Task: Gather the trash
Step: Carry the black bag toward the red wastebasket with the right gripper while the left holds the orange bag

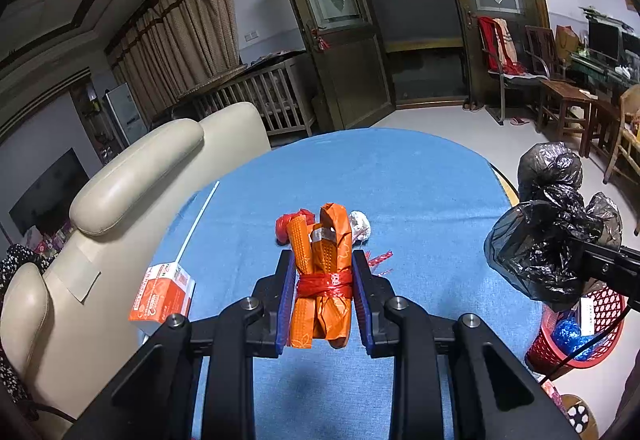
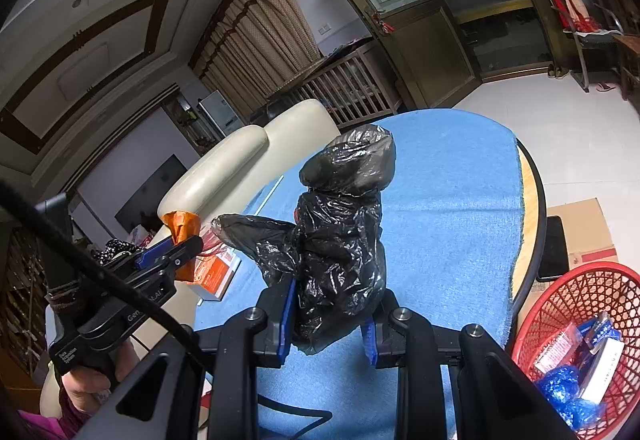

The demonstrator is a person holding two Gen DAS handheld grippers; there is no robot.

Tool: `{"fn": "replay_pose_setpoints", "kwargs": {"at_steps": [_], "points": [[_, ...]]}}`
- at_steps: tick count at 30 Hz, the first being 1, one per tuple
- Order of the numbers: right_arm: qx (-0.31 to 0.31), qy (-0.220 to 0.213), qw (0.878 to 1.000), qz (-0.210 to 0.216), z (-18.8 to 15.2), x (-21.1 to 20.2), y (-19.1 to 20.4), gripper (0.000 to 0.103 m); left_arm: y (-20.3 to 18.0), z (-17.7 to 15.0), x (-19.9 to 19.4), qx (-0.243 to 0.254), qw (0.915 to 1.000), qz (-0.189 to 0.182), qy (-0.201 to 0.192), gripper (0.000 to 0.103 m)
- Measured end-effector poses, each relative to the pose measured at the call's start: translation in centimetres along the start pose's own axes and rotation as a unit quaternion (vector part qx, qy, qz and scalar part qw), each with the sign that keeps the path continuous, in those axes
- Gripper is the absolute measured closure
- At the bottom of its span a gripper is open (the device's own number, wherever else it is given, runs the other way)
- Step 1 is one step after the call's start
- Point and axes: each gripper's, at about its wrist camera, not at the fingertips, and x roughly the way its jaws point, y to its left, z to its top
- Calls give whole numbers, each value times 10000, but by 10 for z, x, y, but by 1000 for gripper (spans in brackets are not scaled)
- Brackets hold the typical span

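Observation:
My left gripper point(image 1: 323, 272) is shut on an orange bag bundle point(image 1: 322, 280) tied with a red strip, held above the blue tablecloth point(image 1: 400, 191). My right gripper point(image 2: 330, 304) is shut on a crumpled black plastic bag point(image 2: 340, 240), which stands up between its blue pads. In the left wrist view the black bag point(image 1: 552, 240) hangs at the right above a red basket point(image 1: 600, 320). The right wrist view shows the left gripper point(image 2: 188, 240) with the orange bundle point(image 2: 182, 226) at the left. A red scrap point(image 1: 286, 226) and a white crumpled scrap point(image 1: 360, 226) lie on the cloth beyond the bundle.
An orange and white carton point(image 1: 162, 296) lies at the table's left edge beside a cream armchair point(image 1: 132, 179). The red basket point(image 2: 576, 320) by the table's right side holds blue wrappers and packets. A cardboard box point(image 2: 584, 232) sits on the floor. Wooden chairs point(image 1: 560, 99) stand at the far right.

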Motion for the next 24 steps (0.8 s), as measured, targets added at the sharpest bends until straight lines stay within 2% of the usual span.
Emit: {"fn": "replay_pose_setpoints", "kwargs": {"at_steps": [24], "points": [[179, -87, 9998, -7, -1, -9, -5, 74, -12, 1, 4, 254, 9996, -149, 33, 74]]}}
